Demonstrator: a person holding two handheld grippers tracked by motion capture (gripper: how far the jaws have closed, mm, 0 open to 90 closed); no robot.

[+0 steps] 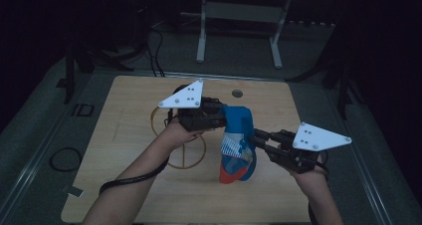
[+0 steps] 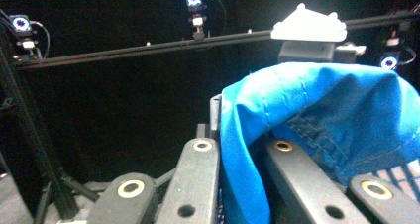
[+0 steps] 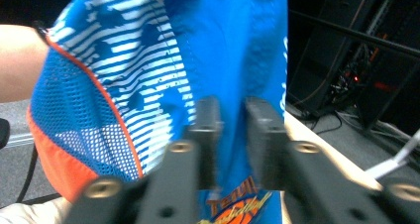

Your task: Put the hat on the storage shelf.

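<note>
Forearms enter from the bottom of the high view. At lower right we see the right gripper [image 1: 259, 138], its 2 jaws closed to a narrow gap on the blue shorts [image 1: 239, 145]. The garment hangs at centre above the wooden table [image 1: 124, 130]. Higher, the left gripper [image 1: 221, 116] pinches its top edge. A gold wire stand [image 1: 186, 155] lies behind.

Blue garment [image 2: 317, 115] hides the left gripper's [image 1: 219, 116] jaws' tips.
</note>
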